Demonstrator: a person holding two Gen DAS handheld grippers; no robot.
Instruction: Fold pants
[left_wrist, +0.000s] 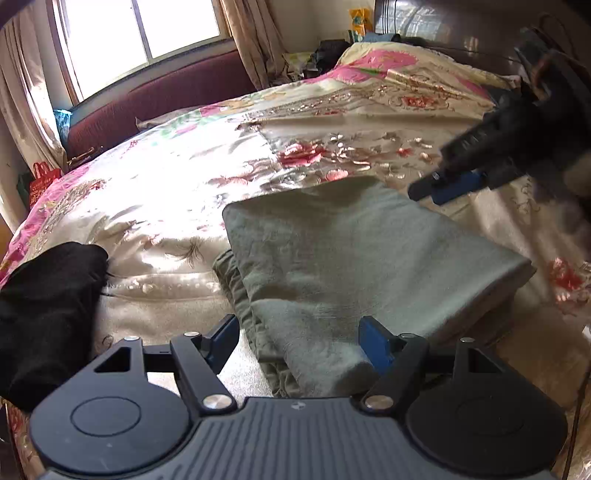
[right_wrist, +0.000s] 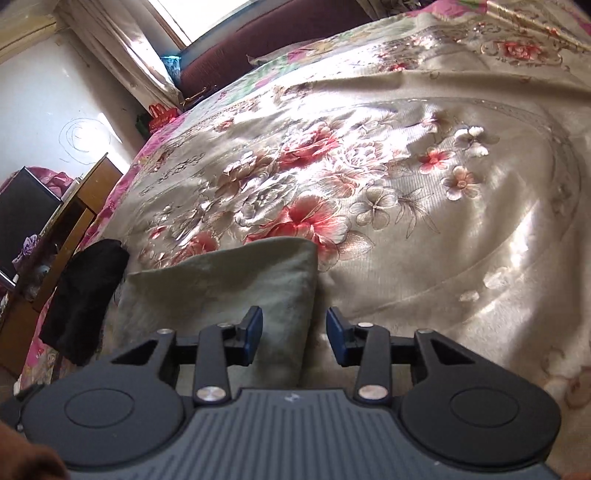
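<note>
Floral satin bedspread lies under everything, and your grey-green pants sit on it near the front edge as a compact stacked rectangle, so the folding looks essentially done; at most a tidy of the loose layers at the near left remains. A black garment lies apart to the left. Your left gripper is spread wide, straddling the near fold without pinching it. Your right gripper hangs open and empty over the far corner. How many layers the stack has, you cannot tell
</note>
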